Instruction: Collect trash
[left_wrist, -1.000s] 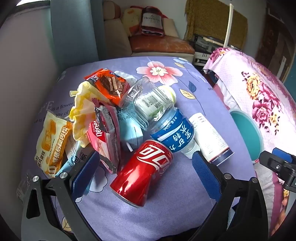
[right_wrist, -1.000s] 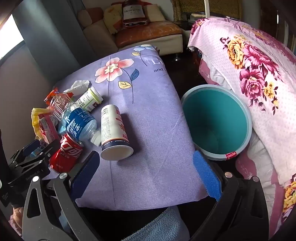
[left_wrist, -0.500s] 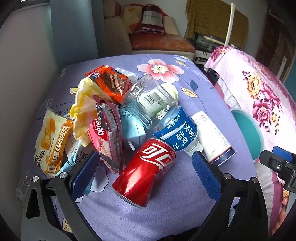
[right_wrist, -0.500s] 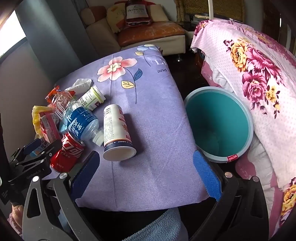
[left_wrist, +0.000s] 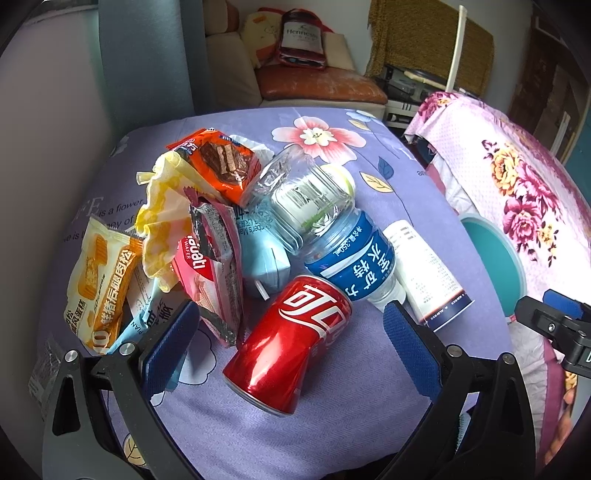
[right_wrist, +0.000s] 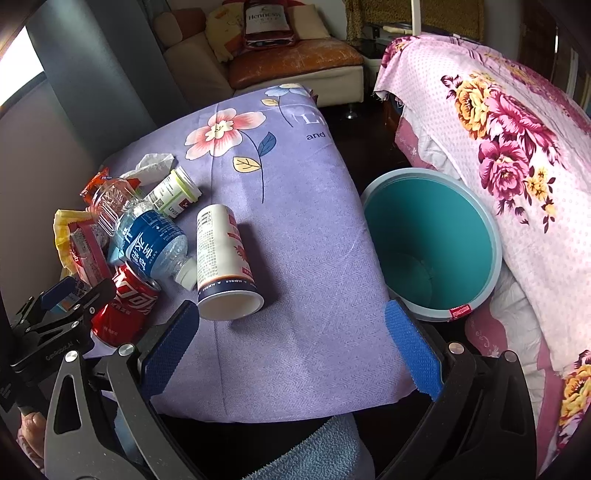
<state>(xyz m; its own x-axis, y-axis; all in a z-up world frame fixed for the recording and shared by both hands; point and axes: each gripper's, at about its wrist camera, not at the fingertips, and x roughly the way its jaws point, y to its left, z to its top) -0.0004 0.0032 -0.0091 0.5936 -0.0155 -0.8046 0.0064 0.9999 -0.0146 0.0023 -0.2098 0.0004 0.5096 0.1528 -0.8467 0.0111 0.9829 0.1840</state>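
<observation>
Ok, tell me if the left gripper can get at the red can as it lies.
Probably yes. The left gripper is open with its jaws either side of the red can, whose near end lies bare; the water bottle only touches its far end.

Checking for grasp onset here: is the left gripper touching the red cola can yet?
Apart. In the left wrist view the left gripper is open, with purple cloth visible between each pad and the red cola can.

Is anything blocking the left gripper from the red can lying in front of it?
Nothing visible. The left gripper is open, with the red can lying on its side between its fingers; the water bottle lies just beyond the can.
</observation>
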